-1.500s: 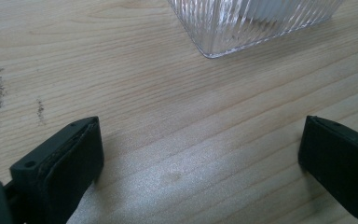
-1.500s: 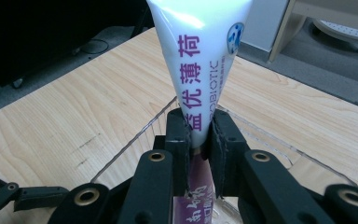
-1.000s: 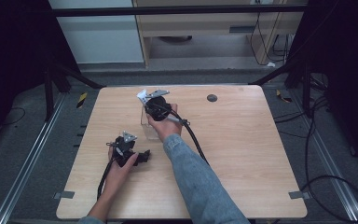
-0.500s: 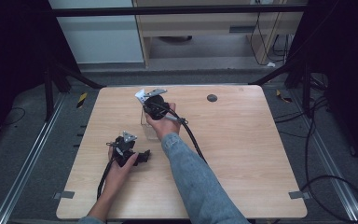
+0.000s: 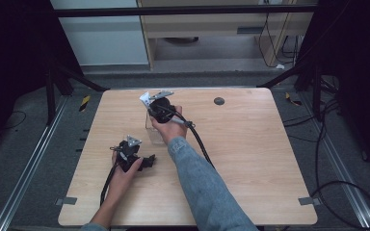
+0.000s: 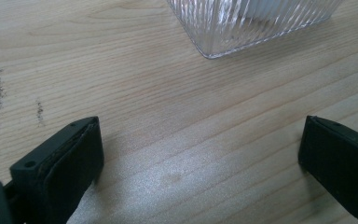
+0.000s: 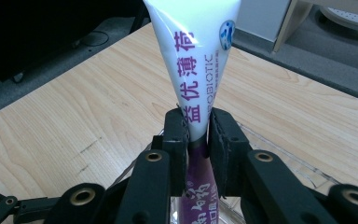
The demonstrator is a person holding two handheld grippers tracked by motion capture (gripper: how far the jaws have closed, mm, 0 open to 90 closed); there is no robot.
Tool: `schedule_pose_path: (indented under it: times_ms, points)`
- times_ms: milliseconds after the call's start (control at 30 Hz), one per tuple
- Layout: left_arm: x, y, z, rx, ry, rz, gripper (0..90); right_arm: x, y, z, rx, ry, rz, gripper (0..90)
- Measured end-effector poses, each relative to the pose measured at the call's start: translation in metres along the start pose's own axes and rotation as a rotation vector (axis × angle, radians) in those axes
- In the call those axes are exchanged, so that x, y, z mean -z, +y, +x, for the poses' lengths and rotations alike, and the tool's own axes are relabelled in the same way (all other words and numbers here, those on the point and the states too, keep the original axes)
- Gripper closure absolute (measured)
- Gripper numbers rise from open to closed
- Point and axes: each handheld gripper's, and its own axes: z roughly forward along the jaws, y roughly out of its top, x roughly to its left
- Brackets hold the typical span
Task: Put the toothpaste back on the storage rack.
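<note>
— Right claw (image 7: 197,135) clenched on that toothpaste tube (image 7: 193,56), holding it over the clear ribbed cup (image 5: 154,127) near the table's (image 5: 250,159) far edge. Nothing has shifted this past second.

— So it's unfinished. Left claw (image 6: 200,154) spread, holding nothing, beside the cup; plenty of bare room rightward.

Ribbed glass container (image 6: 256,25) cut off by top edge; toothpaste tube (image 7: 193,60) top cropped, lower end hidden behind fingers (image 7: 177,140).
</note>
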Motion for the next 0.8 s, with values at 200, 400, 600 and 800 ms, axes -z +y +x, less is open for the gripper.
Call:
schedule_pose_path:
  times_ms: [200,400,600,800]
  points:
    - [0.0,0.0,0.0,-0.001,-0.001,0.0,0.0,0.004,-0.001,-0.001,0.001,0.01,0.001,76.7]
    - [0.0,0.0,0.0,-0.001,0.0,-0.001,0.0,0.012,-0.004,-0.001,0.003,0.018,-0.001,75.5]
    - [0.0,0.0,0.0,0.0,-0.001,-0.001,0.0,0.025,-0.006,-0.002,0.011,0.031,-0.015,75.4]
    - [0.0,0.0,0.0,0.002,0.0,-0.001,0.0,0.04,-0.009,-0.011,-0.002,0.026,-0.029,75.9]
